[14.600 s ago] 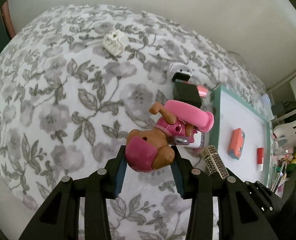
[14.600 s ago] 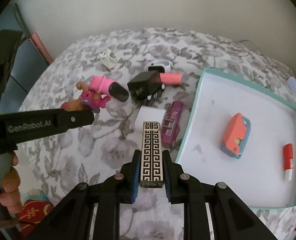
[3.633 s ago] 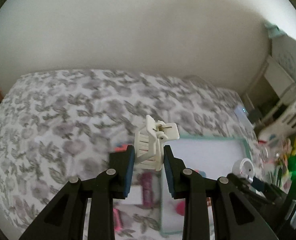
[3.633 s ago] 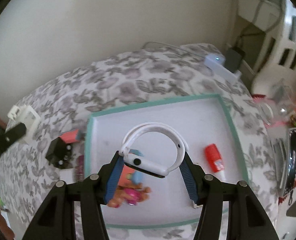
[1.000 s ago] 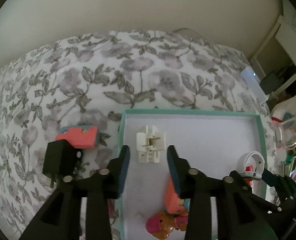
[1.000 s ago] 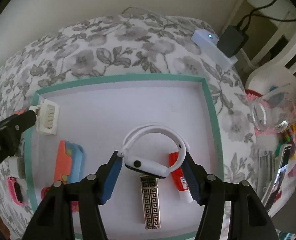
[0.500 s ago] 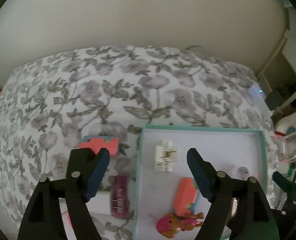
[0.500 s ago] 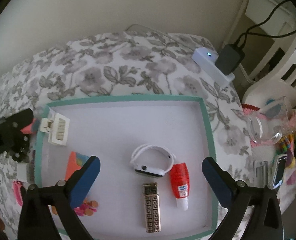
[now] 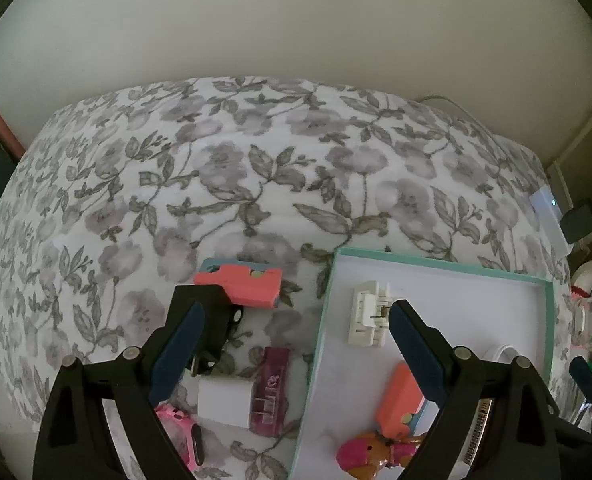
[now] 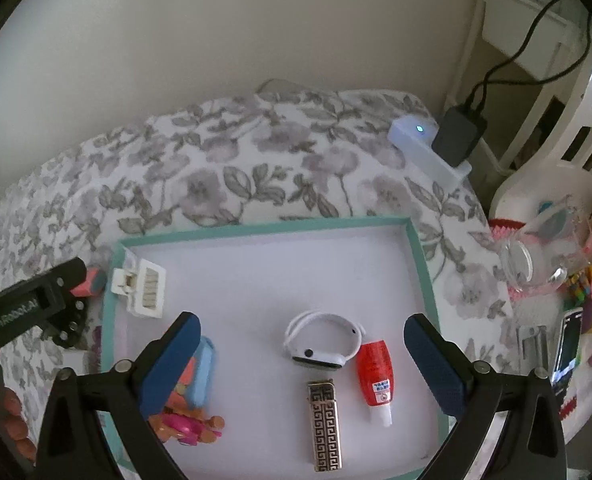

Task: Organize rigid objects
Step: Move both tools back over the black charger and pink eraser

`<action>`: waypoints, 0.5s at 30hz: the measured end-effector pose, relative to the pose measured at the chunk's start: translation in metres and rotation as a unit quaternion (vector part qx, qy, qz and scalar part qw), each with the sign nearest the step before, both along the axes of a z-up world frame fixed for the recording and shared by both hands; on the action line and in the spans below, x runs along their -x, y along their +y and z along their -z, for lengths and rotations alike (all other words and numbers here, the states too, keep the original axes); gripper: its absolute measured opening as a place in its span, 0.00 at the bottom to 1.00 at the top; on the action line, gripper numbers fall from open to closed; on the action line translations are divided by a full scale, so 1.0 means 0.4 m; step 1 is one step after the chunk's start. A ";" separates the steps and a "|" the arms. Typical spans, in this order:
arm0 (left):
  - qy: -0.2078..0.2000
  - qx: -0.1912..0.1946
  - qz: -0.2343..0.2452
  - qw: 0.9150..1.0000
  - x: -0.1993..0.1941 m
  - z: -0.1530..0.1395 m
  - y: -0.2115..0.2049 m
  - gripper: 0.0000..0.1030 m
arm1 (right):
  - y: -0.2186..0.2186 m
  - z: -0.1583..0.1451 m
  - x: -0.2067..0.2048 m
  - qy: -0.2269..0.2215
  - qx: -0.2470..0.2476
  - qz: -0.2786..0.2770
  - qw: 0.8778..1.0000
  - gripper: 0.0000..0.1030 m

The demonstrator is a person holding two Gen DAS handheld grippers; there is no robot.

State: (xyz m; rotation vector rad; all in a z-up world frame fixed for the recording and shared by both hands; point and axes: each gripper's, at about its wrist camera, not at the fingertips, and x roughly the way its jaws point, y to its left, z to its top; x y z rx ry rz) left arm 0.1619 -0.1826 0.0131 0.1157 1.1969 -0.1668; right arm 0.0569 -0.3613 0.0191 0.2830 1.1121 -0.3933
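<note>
A teal-rimmed white tray (image 10: 272, 228) lies on the flowered cloth. In it lie a white clip (image 10: 142, 286), a white smartwatch (image 10: 321, 340), a red tube (image 10: 373, 374), a gold patterned lighter (image 10: 324, 426), a coral and blue case (image 10: 198, 372) and a pink dog toy (image 10: 184, 426). My right gripper (image 10: 301, 356) is open and empty above the watch. My left gripper (image 9: 294, 344) is open and empty over the tray's left rim (image 9: 319, 328). The clip (image 9: 365, 318) lies between its fingers.
Left of the tray lie a coral case (image 9: 240, 284), a black block (image 9: 212, 344), a white box (image 9: 224, 402), a magenta item (image 9: 272, 386) and a pink watch (image 9: 182, 436). A white hub (image 10: 427, 152) and a glass jar (image 10: 535, 258) are to the right.
Both grippers have opened and drawn back. The left one let go of the white clip and the right one let go of the white smartwatch; both lie in the tray.
</note>
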 end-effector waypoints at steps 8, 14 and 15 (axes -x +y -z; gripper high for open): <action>-0.011 0.020 -0.026 0.999 0.000 -0.055 0.070 0.91 | 0.060 -0.060 -0.005 -0.033 0.010 -0.025 0.999 1.00; -0.027 0.025 -0.053 0.998 -0.001 -0.102 0.150 0.91 | 0.141 -0.079 -0.031 -0.040 0.003 -0.065 0.997 1.00; -0.030 0.024 -0.056 0.998 -0.001 -0.108 0.163 0.91 | 0.160 -0.078 -0.037 -0.041 0.000 -0.072 0.997 1.00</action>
